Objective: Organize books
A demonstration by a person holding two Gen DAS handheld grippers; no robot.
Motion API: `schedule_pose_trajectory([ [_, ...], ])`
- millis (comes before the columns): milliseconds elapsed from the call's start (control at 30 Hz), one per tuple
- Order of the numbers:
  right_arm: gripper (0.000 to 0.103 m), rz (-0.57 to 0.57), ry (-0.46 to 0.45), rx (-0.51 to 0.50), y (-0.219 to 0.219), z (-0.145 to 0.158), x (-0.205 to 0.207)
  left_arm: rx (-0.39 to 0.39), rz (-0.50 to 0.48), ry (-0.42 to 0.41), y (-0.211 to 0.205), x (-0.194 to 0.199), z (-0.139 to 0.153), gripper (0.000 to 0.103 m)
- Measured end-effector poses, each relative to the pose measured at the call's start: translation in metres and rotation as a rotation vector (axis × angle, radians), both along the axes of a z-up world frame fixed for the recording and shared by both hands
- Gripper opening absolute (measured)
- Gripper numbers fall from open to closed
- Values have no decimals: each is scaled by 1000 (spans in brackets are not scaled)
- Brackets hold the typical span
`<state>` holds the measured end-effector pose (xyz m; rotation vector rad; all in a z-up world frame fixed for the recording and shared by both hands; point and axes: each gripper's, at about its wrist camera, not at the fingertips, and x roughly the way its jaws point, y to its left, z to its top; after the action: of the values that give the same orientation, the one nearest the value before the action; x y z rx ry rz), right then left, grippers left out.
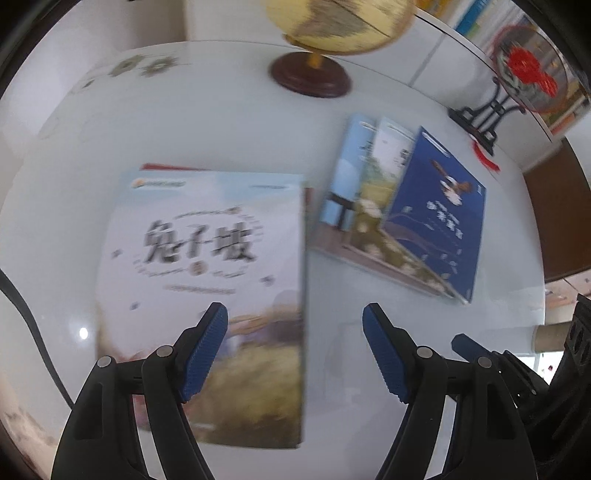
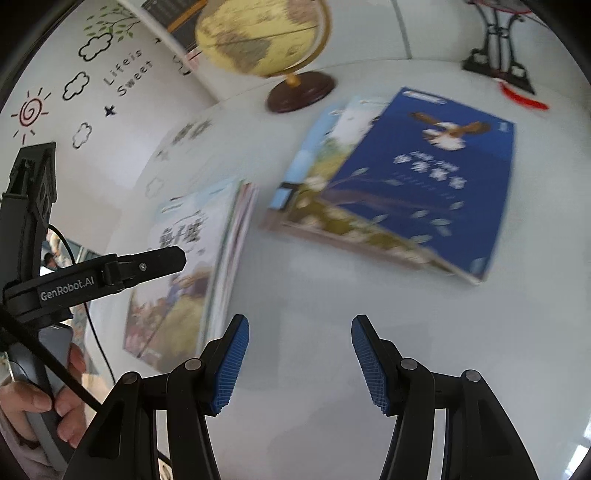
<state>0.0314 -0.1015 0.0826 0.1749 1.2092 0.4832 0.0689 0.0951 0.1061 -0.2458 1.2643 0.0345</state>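
On the white surface (image 1: pixel 236 122), largest item first:

Surface: glossy white, bearing two groups of books, a globe and an ornament stand; both views are blurred by motion.

Left stack: a pale-covered book (image 1: pixel 207 280) with large dark characters lies flat on top of at least one more book, whose red edge shows past its far side. The right wrist view shows the page edges of this stack (image 2: pixel 229 254), several books deep; the left wrist view shows only the top cover.

Right group: a blue book (image 2: pixel 424 184) with a bird on its cover lies tilted atop two lighter books fanned out beneath it, well apart from the left stack.

Globe: a yellow globe (image 1: pixel 340 22) on a dark round base stands at the far side of the surface.

Ornament stand: a black stand (image 1: pixel 480 114) with a red ornament, far right corner.

Containers: none seen.

View differences: only the right wrist view shows the wall drawings and the person's hand (image 2: pixel 40 402) on the other tool's handle.

Left gripper (image 1: pixel 295 354): released, nothing between the blue pads; it hangs above the near right edge of the pale-covered book.

Right gripper (image 2: pixel 300 363): released, empty, over bare surface between the two groups, nearer than the blue book.
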Motion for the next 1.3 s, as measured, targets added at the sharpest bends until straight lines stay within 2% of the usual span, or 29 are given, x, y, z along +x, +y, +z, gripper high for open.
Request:
schedule_pose_trajectory([
  [233, 56, -26, 33, -46, -29, -15, 16, 21, -91, 17, -41, 36, -8, 74],
  [300, 56, -53, 10, -105, -40, -17, 20, 28, -111, 19, -51, 52, -10, 74],
  [400, 56, -67, -67, -252, -50, -21, 27, 42, -146, 24, -65, 77, -15, 74],
  [533, 56, 3, -237, -565, -56, -27, 38, 62, -192, 42, -83, 113, -28, 74],
  [600, 56, 12, -298, -650, -65, -31, 46, 69, -219, 53, -93, 128, -36, 74],
  [667, 56, -1, -306, -629, -76, -37, 53, 78, -248, 61, -102, 141, -43, 74],
  [800, 56, -76, -315, -520, -84, -46, 64, 93, -274, 101, -114, 161, -60, 74],
  [867, 56, -99, -362, -513, -79, -45, 65, 128, -296, 86, -120, 165, -61, 82],
  [933, 56, -111, -381, -492, -75, -46, 71, 128, -312, 85, -123, 168, -63, 88],
  [1033, 56, -174, -348, -396, -79, -49, 84, 109, -305, 99, -125, 171, -65, 93],
  [1100, 57, -234, -288, -300, -90, -53, 95, 93, -306, 98, -125, 170, -64, 93],
  [1167, 58, -301, -221, -181, -104, -56, 104, 44, -324, 96, -127, 167, -63, 93],
  [1200, 59, -334, -207, -155, -109, -55, 105, 15, -333, 99, -129, 164, -62, 93],
  [1267, 69, -342, -185, -75, -113, -55, 107, -32, -360, 104, -137, 156, -61, 95],
  [1300, 73, -312, -166, -6, -112, -55, 111, -20, -367, 103, -141, 152, -61, 93],
])
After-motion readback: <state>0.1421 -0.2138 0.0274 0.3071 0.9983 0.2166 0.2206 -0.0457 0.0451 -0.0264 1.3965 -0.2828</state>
